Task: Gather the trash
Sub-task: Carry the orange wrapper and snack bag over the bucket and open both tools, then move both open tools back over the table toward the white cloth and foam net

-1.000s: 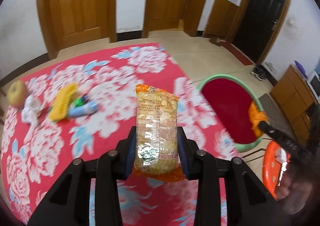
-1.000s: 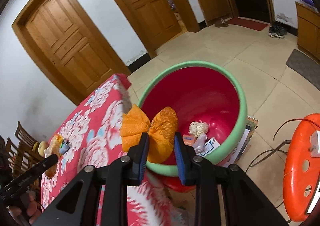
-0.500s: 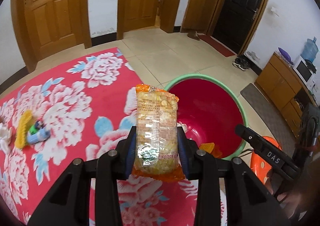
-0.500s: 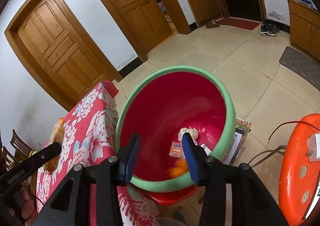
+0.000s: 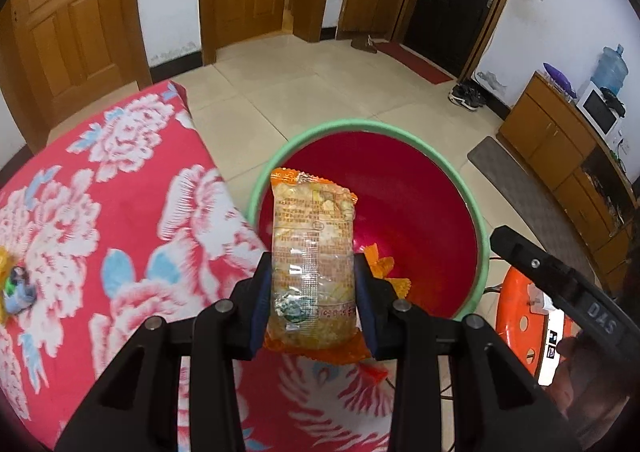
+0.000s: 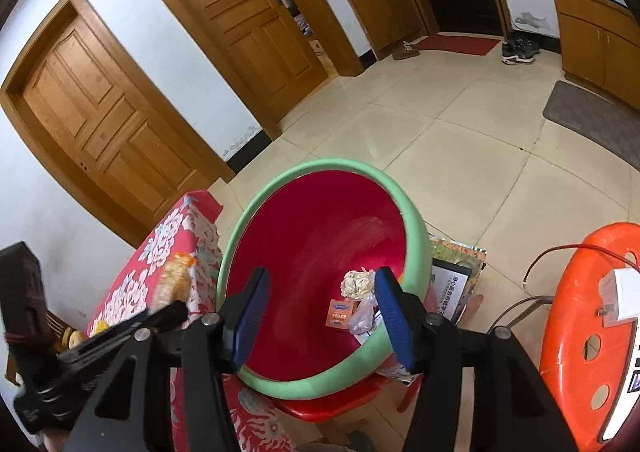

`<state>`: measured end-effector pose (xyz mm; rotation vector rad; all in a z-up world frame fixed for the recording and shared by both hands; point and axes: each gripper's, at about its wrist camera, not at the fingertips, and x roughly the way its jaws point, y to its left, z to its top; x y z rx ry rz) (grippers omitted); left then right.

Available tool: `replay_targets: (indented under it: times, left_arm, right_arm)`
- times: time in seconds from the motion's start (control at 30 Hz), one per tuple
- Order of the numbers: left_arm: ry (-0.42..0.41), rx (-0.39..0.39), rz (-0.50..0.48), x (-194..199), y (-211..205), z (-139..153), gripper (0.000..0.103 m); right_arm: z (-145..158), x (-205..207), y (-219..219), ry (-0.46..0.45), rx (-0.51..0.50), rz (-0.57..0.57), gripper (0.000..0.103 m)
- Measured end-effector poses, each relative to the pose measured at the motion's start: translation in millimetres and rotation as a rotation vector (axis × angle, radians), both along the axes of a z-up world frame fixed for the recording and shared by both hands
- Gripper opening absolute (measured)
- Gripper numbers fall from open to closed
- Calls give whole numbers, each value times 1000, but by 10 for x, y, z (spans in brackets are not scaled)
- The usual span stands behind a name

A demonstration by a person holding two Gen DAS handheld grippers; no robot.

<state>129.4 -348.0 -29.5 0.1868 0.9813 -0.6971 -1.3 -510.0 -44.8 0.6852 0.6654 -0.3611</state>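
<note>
My left gripper is shut on a clear-and-orange snack packet, held upright over the near rim of a red bin with a green rim. An orange wrapper lies inside the bin behind the packet. My right gripper hangs over the same bin, its jaws opening, with nothing between them. Down in the bin lie a crumpled paper ball, a small orange card and a clear plastic scrap. The left gripper with its packet shows at the left of the right wrist view.
A table with a red floral cloth is left of the bin, with small items at its far left edge. An orange stool with a white device stands right of the bin. Papers lie behind it on the tiled floor.
The right gripper opened and the orange wrapper fell from it into the bin. My left gripper carried the snack packet from over the table rightward to the bin's rim.
</note>
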Motion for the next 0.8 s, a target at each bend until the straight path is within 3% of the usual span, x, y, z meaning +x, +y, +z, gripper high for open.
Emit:
replay_targets:
  times: [0.1, 0.17, 0.33, 0.63, 0.8]
  left_arm:
    - [5, 6, 4, 3, -77, -40, 42]
    - [-3, 18, 13, 12, -113, -36, 56]
    - [-22, 4, 26, 2, -110, 46, 67]
    - [13, -18, 79, -50, 178, 223, 67]
    - [-34, -24, 118, -64, 462, 414, 67]
  right_arm:
    - [-18, -1, -58, -5, 14, -5, 59]
    - [-33, 6, -96, -6, 23, -3, 60]
    - [-80, -11, -163, -4, 40, -9, 63]
    - [15, -81, -8, -11, 47, 37, 67]
    - [167, -103, 183, -33, 27, 63, 68]
